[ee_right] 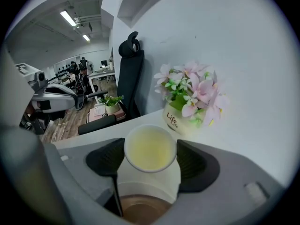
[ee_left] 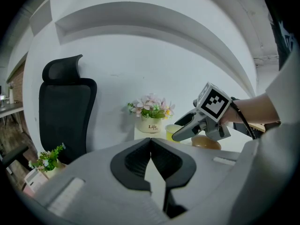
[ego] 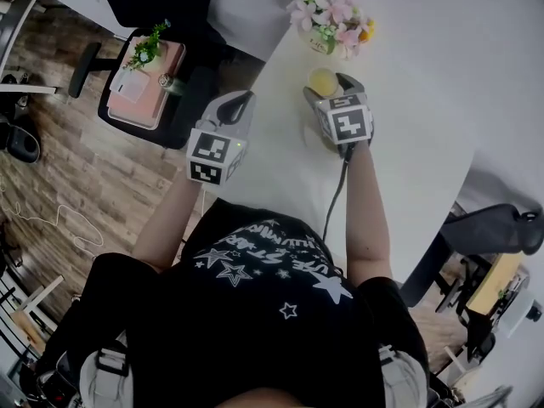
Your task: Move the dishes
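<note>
As right tongs (ee_right: 150, 161) flank cup (ee_right: 150, 148), left tongs (ee_left: 151, 144) shut

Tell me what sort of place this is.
Most likely an open-plan office: a black high-backed office chair by the white table, with ceiling strip lights over more desks behind.
</note>
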### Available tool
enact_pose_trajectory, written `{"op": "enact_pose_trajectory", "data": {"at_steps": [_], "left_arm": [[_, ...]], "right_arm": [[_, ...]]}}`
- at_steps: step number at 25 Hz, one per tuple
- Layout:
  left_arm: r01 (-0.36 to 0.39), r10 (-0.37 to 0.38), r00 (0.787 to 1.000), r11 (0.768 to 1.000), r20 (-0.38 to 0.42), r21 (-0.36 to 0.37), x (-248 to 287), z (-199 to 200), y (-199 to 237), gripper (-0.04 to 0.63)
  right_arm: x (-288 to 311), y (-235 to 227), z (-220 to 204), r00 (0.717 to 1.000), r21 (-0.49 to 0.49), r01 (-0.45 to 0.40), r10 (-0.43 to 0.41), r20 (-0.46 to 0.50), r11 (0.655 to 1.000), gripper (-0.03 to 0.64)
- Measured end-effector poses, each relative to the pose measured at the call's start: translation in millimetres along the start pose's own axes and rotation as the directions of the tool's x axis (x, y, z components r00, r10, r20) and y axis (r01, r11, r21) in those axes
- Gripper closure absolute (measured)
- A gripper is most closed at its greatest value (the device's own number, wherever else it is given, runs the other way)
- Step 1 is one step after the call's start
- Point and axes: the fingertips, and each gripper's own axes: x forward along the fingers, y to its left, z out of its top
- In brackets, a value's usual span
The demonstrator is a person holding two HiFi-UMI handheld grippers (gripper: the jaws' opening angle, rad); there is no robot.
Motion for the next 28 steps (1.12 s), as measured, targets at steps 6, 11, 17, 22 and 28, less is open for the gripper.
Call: {"op": "enact_pose_trajectory", "data": {"at_steps": [6, 11, 17, 22, 28], "left_arm": [[0.018, -0.018, 1.000, 1.000, -0.017, 0.000, 10, -4, -5, 0.584], [0.025, -0.025, 0.999, 1.000, -0.025, 0.005, 12, -5, -6, 0.584], [0.027, -0.027, 0.999, 1.000, -0.021, 0.008, 10, -5, -7, 0.584], [0.030, -0.030, 0.999, 0.999, -0.020, 0.016, 4, -4, -11, 0.584], [0.028, -0.027, 1.000, 0.999, -0.007, 0.027, -5, 0, -17, 0.584]], "right_arm": [[4, 3, -6, 0.999, -0.016, -0.016, 0.016, -0.038, 1.000, 0.265], [4, 4, -4, 0.999, -0.022, -0.012, 0.011, -0.039, 1.000, 0.264], [-1, -1, -4, 0.999, -0.005, 0.015, -0.016, -0.037, 1.000, 0.253], [-13, 1, 0, 1.000, 0.007, 0.016, -0.016, -0.018, 1.000, 0.249], [-40, 2, 0, 1.000, 0.057, 0.018, -0.019, 0.018, 0.998, 0.249]]}}
